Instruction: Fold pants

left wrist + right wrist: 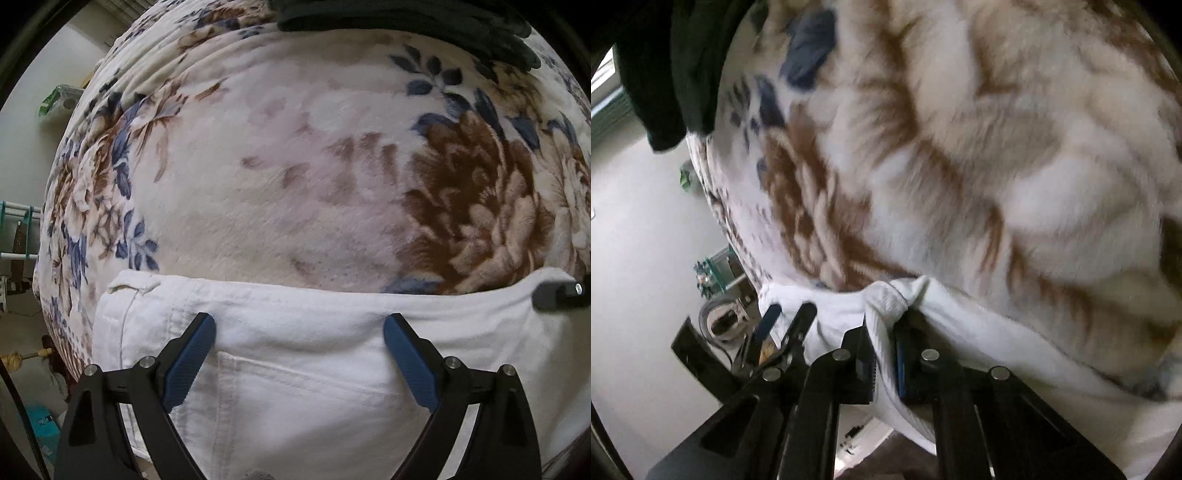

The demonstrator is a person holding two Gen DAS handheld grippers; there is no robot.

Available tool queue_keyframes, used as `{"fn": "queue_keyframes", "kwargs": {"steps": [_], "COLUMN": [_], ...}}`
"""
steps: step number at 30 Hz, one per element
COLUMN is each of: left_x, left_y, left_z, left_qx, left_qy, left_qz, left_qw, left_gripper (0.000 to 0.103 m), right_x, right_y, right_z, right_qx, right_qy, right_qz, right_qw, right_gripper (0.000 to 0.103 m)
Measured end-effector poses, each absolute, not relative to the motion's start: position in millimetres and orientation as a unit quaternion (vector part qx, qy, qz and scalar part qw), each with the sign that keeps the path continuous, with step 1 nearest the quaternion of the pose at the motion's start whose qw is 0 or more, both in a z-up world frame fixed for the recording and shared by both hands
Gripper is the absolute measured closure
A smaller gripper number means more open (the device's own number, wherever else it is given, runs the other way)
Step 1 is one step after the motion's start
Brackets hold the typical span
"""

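Observation:
White pants (314, 369) lie flat on a floral fleece blanket (295, 184), their waistband edge running left to right. My left gripper (299, 328) points steeply down over them, open, its blue pads (192, 354) spread wide above the pocket seam and gripping nothing. A black piece of the other gripper (557, 295) shows at the waistband's right end. In the right wrist view my right gripper (886, 328) is shut on a bunched corner of the pants (886, 295), with fabric pinched between the pads. The left gripper (788, 314) shows beside it on the left.
A dark green garment (406, 22) lies at the blanket's far side, also seen as a dark garment (665, 74) at the top left. The blanket's edge drops off to the left, with the pale floor (635, 258) and a teal rack (18, 221) beyond it.

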State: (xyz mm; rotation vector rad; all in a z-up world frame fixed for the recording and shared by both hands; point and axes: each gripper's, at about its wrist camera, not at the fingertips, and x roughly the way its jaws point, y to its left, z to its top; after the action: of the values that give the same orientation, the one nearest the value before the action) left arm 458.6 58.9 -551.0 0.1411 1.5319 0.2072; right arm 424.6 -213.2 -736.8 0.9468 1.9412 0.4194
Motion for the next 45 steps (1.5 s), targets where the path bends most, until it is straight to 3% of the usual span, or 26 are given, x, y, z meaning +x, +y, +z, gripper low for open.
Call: {"fn": "queue_keyframes", "kwargs": {"steps": [4,9,14,17,22,28,34,38,45], "left_x": [453,451,463,472,486,483,482,505,505], "left_y": [53,29,-9,-31,-33,-25,-66,-70,-65], "left_z": [-540,-527,-541,-561,-589,-543,-579,-589,-583], "left_qx": [0.059,0.048,0.049,0.082,0.087,0.047,0.151,0.178,0.176], "left_qy": [0.688,0.678,0.679,0.677,0.7,0.673,0.675,0.659,0.657], "left_qz": [0.082,0.05,0.016,0.008,0.015,-0.014,-0.023,-0.002,0.01], "left_qw": [0.718,0.732,0.733,0.731,0.709,0.738,0.722,0.731,0.733], "left_gripper": [0.009,0.009,0.009,0.009,0.008,0.008,0.006,0.002,0.002], "right_x": [429,431,397,389,395,384,351,349,358], "right_y": [-221,-283,-267,-254,-283,-355,-384,-391,-402], "right_z": [-701,-641,-644,-662,-666,-615,-590,-614,-618], "right_qx": [0.345,0.286,0.204,0.13,0.167,0.217,0.208,0.157,0.168], "right_qy": [0.779,0.753,0.793,0.8,0.778,0.736,0.737,0.759,0.751], "right_qz": [0.145,0.119,0.173,0.114,0.05,0.008,0.018,0.01,-0.015], "right_qw": [0.503,0.581,0.547,0.574,0.604,0.641,0.643,0.632,0.638], "right_gripper": [0.086,0.046,0.046,0.048,0.049,0.047,0.047,0.065,0.065]}}
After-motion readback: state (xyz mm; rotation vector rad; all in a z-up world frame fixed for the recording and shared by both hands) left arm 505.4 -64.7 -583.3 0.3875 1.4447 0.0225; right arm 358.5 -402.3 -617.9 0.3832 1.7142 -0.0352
